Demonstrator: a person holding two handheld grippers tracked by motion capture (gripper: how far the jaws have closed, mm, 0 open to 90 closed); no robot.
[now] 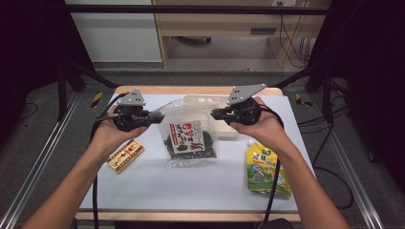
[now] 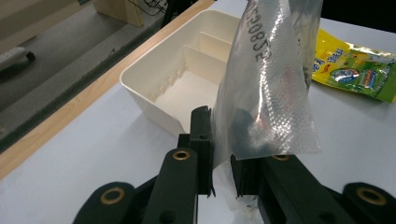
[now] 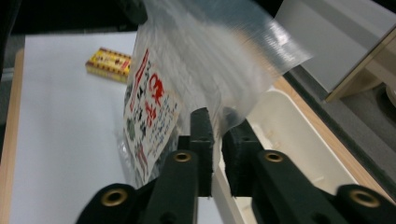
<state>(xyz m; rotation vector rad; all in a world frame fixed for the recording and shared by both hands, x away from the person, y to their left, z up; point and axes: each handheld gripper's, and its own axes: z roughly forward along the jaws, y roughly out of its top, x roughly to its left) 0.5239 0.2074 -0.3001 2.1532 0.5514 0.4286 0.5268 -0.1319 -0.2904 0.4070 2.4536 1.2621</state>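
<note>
Both tools, left tool (image 1: 156, 117) and right tool (image 1: 216, 114), pinch the limp, slippery clear plastic seaweed bag (image 1: 190, 138) by its top corners, jaws nearly closed.

The left gripper (image 2: 222, 175) had its black jaws pinched on the edge of a clear plastic bag (image 2: 268, 93). Behind it sat a white divided tray (image 2: 154, 84) and a yellow pouch (image 2: 357, 70) on the table (image 2: 84, 154).
</note>
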